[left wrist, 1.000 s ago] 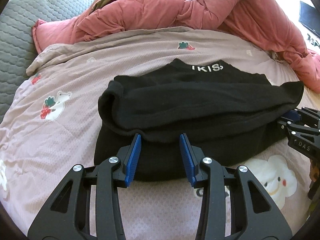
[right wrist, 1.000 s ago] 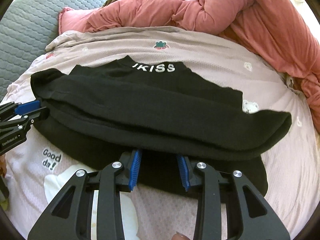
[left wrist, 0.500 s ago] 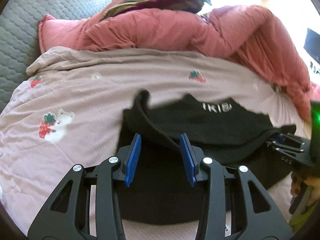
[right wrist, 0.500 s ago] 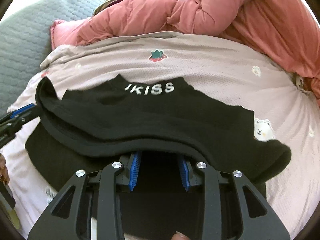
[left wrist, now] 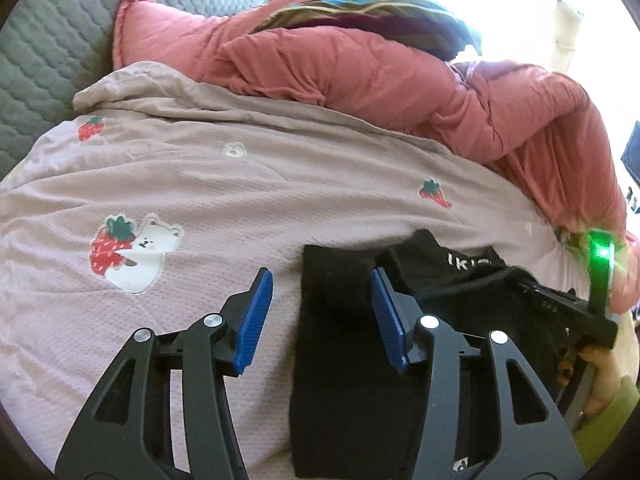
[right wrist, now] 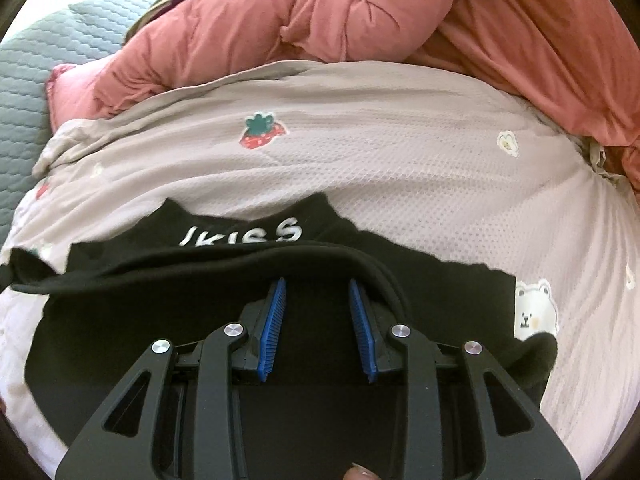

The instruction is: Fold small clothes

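Note:
A black garment (left wrist: pixel 348 380) with white lettering (right wrist: pixel 244 234) at its collar lies on a pale pink blanket (left wrist: pixel 200 184). My left gripper (left wrist: pixel 320 274) hangs over the garment's left end and its jaws are opening. The garment's folded corner lies between them beside the right pad (left wrist: pixel 386 316), and neither pad presses on it. My right gripper (right wrist: pixel 317 282) is shut on the garment's folded-over edge. That edge drapes across its fingertips just short of the lettering. A hand (left wrist: pixel 600 372) holds this gripper at the right edge of the left wrist view.
A bunched pink duvet (left wrist: pixel 360 68) (right wrist: pixel 400 12) lies along the far side and right of the blanket. A grey quilted mattress (left wrist: pixel 40 40) shows at the left. Bare blanket with strawberry and bear prints (right wrist: pixel 400 152) stretches beyond the garment.
Both grippers carried the garment's near edge forward toward the collar. The left jaws have spread and let the fabric go; the right jaws stay as they were.

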`<state>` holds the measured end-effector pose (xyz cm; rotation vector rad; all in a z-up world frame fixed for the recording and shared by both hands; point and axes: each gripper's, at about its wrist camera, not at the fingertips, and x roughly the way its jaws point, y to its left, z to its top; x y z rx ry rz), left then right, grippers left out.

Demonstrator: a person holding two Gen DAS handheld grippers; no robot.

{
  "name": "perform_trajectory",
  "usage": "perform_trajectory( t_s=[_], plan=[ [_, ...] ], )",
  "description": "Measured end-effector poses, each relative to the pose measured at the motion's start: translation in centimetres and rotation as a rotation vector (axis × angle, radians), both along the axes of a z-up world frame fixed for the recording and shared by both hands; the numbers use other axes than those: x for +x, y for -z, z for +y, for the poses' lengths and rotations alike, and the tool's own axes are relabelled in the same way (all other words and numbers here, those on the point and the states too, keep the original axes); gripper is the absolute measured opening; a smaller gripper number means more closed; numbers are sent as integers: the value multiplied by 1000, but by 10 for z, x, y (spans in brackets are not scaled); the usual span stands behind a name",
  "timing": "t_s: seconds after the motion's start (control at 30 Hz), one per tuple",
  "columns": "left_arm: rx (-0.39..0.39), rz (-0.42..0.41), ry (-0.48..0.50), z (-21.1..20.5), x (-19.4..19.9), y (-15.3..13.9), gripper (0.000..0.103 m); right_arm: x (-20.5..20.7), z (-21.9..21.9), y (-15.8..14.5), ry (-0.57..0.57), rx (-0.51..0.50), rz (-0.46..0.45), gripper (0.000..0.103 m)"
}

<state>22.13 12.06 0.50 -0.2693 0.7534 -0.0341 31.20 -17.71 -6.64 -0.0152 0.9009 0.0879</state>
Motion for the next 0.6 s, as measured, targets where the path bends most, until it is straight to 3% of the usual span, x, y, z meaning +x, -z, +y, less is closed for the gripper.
perform_trajectory(
  t_s=[0.23, 0.33, 0.43, 0.53, 0.6],
  plan=[
    [-38, -5, -52, 20, -2, 0, 43, 0, -12, -8, 15, 26, -47, 33],
    [-44, 11, -51, 22, -1, 5, 43, -17, -28, -30, 10, 61, -132, 47],
    [-63, 32, -30, 19, 3, 12, 43, -32, -61, -48, 66, 73, -188, 49],
    [-64, 51, 9, 10, 5, 18, 43, -37, -106, -52, 156, 89, -179, 50],
    [-67, 63, 34, 3, 7, 23, 43, -36, -132, -43, 203, 111, -115, 50]
  ],
)
